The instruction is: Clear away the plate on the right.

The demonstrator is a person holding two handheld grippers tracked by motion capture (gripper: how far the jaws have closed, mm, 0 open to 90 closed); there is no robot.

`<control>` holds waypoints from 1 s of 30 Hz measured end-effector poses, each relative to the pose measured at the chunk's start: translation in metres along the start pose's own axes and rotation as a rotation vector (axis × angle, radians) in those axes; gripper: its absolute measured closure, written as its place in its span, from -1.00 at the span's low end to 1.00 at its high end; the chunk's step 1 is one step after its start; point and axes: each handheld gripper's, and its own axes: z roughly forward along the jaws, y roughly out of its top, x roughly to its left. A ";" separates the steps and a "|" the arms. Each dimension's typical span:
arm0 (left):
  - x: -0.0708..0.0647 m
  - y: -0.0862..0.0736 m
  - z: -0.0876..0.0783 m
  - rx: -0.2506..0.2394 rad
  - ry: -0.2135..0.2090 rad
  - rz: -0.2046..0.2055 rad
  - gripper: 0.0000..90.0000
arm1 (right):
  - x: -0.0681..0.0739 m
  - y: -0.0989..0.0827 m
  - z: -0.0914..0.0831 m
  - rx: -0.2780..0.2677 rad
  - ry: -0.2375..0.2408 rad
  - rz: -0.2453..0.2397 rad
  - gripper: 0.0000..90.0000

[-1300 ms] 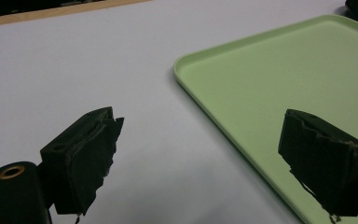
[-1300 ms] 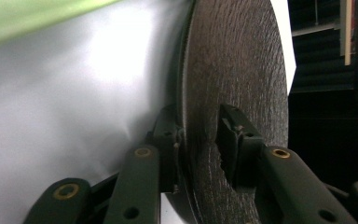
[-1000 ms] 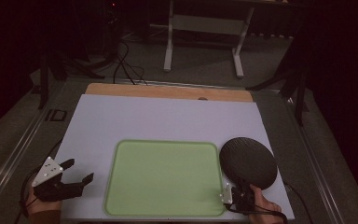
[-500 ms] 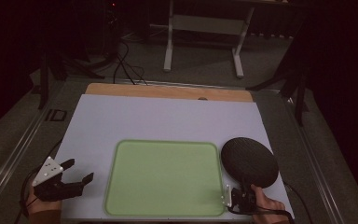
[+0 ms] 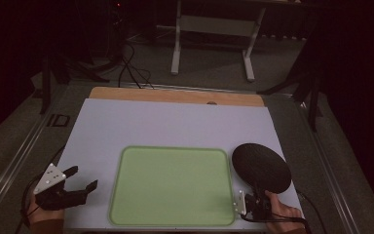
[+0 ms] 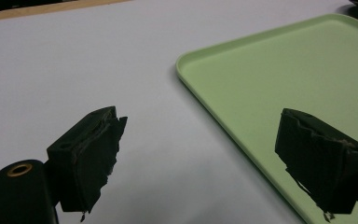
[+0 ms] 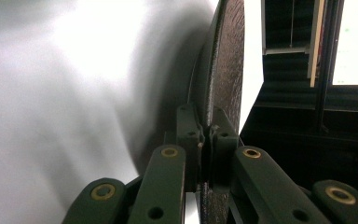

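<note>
The right tongs have just closed and now pinch the near rim of the black plate, which sits at the right of the white tabletop, just beside the green tray. In the right gripper view the pads press on the plate's edge from both sides. The left tongs hover spread and empty over the tabletop, left of the tray.

Rough matt black plate, smooth matt green plastic tray
</note>
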 end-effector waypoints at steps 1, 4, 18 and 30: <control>0.000 0.000 0.000 0.001 0.001 0.000 -0.69 | 0.000 -0.001 0.000 -0.001 -0.002 -0.004 0.92; 0.000 0.000 0.000 0.000 0.000 -0.001 -0.69 | -0.001 -0.002 -0.001 -0.006 -0.007 0.002 0.90; 0.000 0.000 0.000 -0.001 0.001 -0.006 -0.69 | -0.009 -0.004 -0.006 -0.021 -0.029 0.010 0.84; 0.000 0.000 0.000 0.002 0.001 -0.005 -0.69 | -0.017 -0.001 -0.015 -0.040 -0.062 0.009 0.83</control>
